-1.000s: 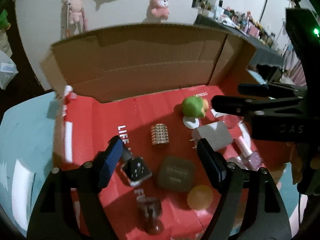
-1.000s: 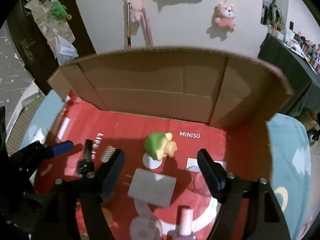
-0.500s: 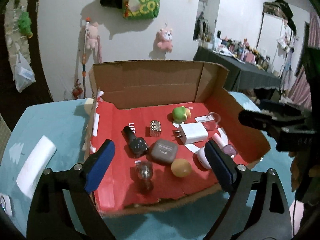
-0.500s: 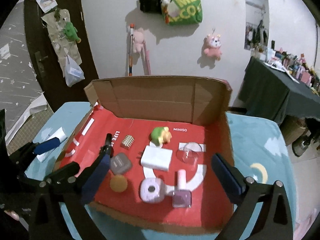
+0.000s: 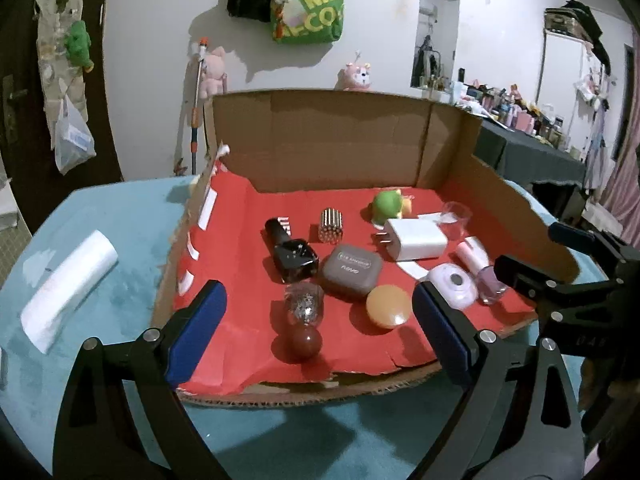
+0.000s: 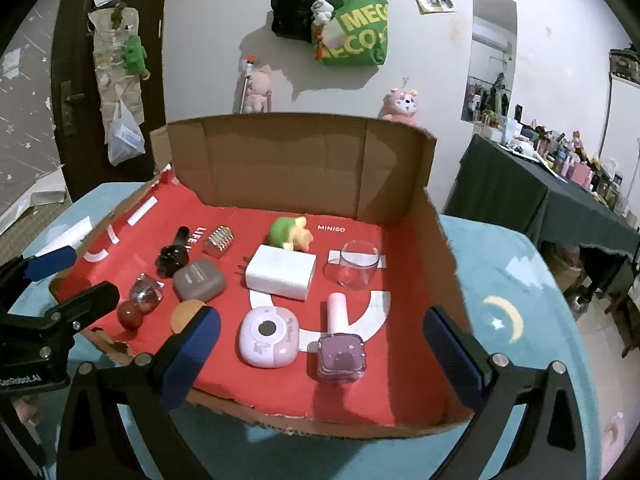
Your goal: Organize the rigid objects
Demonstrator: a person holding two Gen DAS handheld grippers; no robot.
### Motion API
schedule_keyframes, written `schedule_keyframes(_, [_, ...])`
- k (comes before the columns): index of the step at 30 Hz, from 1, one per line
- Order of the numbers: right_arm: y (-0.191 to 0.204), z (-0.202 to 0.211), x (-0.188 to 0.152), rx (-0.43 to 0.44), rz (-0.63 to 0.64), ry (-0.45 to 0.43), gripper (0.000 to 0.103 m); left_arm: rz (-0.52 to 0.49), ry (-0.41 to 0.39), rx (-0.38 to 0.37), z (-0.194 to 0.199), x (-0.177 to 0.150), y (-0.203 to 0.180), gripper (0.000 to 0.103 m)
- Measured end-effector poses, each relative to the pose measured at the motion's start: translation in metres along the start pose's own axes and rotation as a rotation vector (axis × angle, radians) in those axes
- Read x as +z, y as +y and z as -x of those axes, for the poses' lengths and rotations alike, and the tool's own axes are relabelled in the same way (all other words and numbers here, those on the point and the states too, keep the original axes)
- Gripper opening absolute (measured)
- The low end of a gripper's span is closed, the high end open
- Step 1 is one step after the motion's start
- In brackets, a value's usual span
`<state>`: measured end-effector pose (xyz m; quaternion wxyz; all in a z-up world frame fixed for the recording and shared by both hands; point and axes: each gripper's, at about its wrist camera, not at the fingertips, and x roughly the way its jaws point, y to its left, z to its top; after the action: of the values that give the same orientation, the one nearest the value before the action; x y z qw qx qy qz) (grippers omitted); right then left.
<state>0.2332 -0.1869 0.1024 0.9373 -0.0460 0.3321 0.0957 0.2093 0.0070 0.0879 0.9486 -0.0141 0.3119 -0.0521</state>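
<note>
Surface is teal cloth; the box sits on it, flaps up at back and right, front edge low and torn. All the rigid items lie on its red floor, none held.

Both grippers hang back at the near edge, outside the box. Left gripper: released, jaws wide, nothing between them. Right gripper: same, spread wide and empty.

Judgement: this is a pick-selection pause, so choose a target and commit.

Items, large to small:
- charger, mid box, prongs pointing left. Blocky with flat faces, so the easiest grasp; close across the short sides.
- brown case, touching the watch on its left, with the orange disc just beside its near edge. Crowded, so clear a neighbour first.
- lilac case and polish bottle, near right, closest to the right gripper. The bottle lies on its side with the cap pointing away and may roll; grip the square body, not the cap.
- clear cup, far right. Thin wall, so squeeze lightly.
- green toy at the back.
- stopper bottle, lying with its red ball toward the front: a roll risk.
- bead roll, small; will probably slip.

Come in over the low front edge and stay clear of the right flap. Split by side: left gripper takes the watch cluster, right takes the bottle side.
</note>
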Motion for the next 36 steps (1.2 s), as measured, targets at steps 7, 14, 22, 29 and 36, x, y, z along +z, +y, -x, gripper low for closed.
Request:
schedule_keyframes(7, [0.004, -0.021, -0.005, -0.016, 0.013, -0.020, 0.103, -0.028, -0.012, 0.058, -0.021, -0.004, 0.001, 0.095])
schedule_keyframes(14, [0.005, -0.030, -0.009, -0.012, 0.010, -0.001, 0.103, -0.019, -0.007, 0.070, -0.027, -0.006, 0.007, 0.095])
schedule_keyframes(22, [0.006, -0.028, -0.012, -0.021, 0.015, -0.010, 0.103, -0.030, 0.006, 0.065, -0.030, -0.008, 0.006, 0.095])
schedule_keyframes(29, [0.004, -0.034, -0.012, 0.019, -0.036, 0.020, 0.103, -0.028, 0.008, 0.075, -0.028, -0.010, 0.009, 0.095])
schedule_keyframes(36, [0.004, -0.035, -0.013, 0.014, -0.042, 0.024, 0.103, -0.046, 0.022, 0.076, -0.029, -0.010, 0.007, 0.095])
